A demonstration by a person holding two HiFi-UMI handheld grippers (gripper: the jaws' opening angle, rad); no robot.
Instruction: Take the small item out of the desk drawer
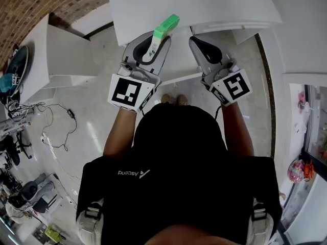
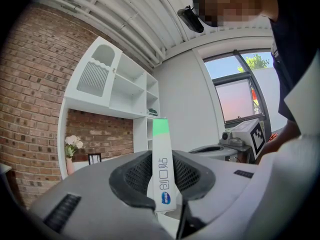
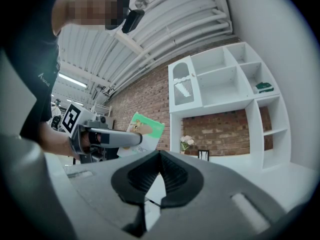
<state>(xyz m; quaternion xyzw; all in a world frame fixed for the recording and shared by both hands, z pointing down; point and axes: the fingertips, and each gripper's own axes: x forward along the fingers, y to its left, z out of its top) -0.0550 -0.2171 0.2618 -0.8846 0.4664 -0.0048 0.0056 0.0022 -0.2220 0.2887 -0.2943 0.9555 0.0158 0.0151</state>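
As the left hand-held gripper [image 2: 166, 186] is clenched on a small flat carton [image 2: 161, 159], white with a green end, the item is already out in the air, near the front edge of the white surface [image 1: 204, 4]. The pads press on the two broad faces of the carton at its lower part, and the green end points away from the person. The right hand-held gripper [image 3: 159, 176] is closed with nothing between its jaws, and it is held just beside the left one. The drawer itself cannot be made out clearly in these views.

The carton looks light and made of thin cardboard, so it should be rather stiff along its length, but it may dent if the squeeze is too strong. Its printed faces look smooth, so it could slide a little when it is tilted. The hold on the broad faces seems the right place; a hold on the narrow edges would be less sure. The taking out seems nearly done, and probably only the putting down is left
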